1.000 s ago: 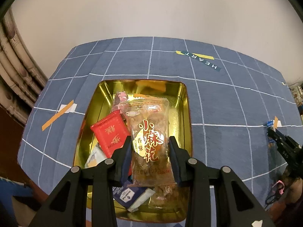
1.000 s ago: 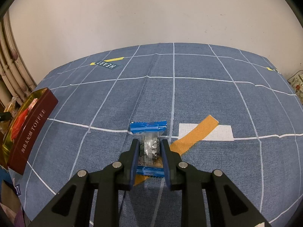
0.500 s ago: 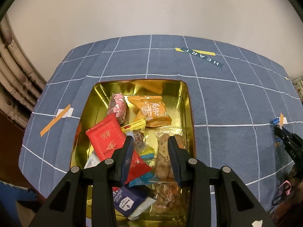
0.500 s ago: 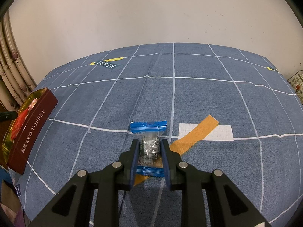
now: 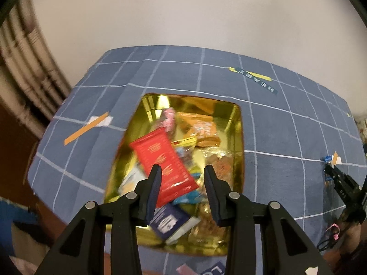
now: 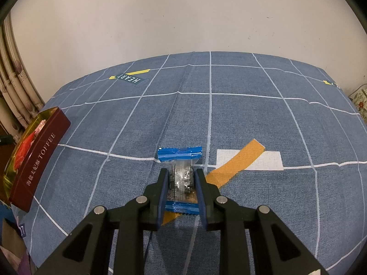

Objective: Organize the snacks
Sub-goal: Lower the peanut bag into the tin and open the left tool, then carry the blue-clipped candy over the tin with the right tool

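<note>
A: Looking down the left gripper (image 5: pixel 182 184), its fingers (image 5: pixel 154 188) stand spread with nothing between them, hanging above the gold tin (image 5: pixel 238 137) on the blue checked desk (image 5: pixel 275 126).

B: And the tin is full! A red packet (image 5: pixel 162 160) lies slanted on top of the pile, an orange packet (image 5: pixel 201 130) sits toward the far end, a pink sweet (image 5: pixel 169 119) beside it.

A: Nearer the camera there is a dark blue packet (image 5: pixel 167 222), partly under the red one, and clear bags of brown snacks (image 5: pixel 220 167) along the right side. The view is blurred, so finer print cannot be read.

B: Over to the right gripper (image 6: pixel 182 183). Its fingers (image 6: pixel 199 183) are pinching a clear snack pack (image 6: pixel 181 178) with blue crimped ends, one finger on each long side.

A: That pack lies on the desk, its near end over a strip of orange tape (image 6: pixel 236 162) that crosses a white patch (image 6: pixel 268 161).

B: The tin (image 6: pixel 41 153) shows in this view too, far off to the left near the desk edge, its maroon wall reading TOFFEE, well apart from the pack.

A: And from the left view, the right gripper (image 5: pixel 330 173) sits small at the far right edge of the desk.
</note>
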Available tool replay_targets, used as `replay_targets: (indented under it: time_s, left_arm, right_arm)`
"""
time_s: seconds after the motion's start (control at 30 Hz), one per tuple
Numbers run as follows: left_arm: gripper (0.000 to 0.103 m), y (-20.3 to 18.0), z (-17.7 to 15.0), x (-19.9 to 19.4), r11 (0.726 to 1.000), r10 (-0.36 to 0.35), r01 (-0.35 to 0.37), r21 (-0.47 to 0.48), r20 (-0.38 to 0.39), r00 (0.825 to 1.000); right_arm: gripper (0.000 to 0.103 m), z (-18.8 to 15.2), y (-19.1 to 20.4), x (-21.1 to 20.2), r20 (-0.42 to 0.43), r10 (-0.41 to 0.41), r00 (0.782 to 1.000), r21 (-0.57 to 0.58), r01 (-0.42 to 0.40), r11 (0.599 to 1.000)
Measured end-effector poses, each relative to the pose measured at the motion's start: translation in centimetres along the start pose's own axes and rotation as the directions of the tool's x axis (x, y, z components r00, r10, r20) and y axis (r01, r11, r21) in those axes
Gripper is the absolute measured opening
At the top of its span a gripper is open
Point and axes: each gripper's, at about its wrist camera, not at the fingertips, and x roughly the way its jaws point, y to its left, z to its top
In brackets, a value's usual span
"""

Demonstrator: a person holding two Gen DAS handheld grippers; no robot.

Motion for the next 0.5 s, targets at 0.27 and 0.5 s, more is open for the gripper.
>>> replay_targets:
  time_s: [0.27, 0.5]
  left_arm:
    - [0.057, 2.4, -2.6, -3.0, 0.993, 0.109, -0.108, -0.053, 0.004, 0.994]
    - [0.058, 3.1, -4.3, -4.0, 0.989, 0.133, -0.132, -0.062, 0.003, 0.991]
  right_arm:
    - [0.023, 0.3, 0.8, -0.2, -0.030, 0.002, 1.000, -0.013, -0.002, 1.000]
    - [0.023, 0.8, 2.8, -1.5, -0.026, 0.023, 0.999, -0.032, -0.024, 0.999]
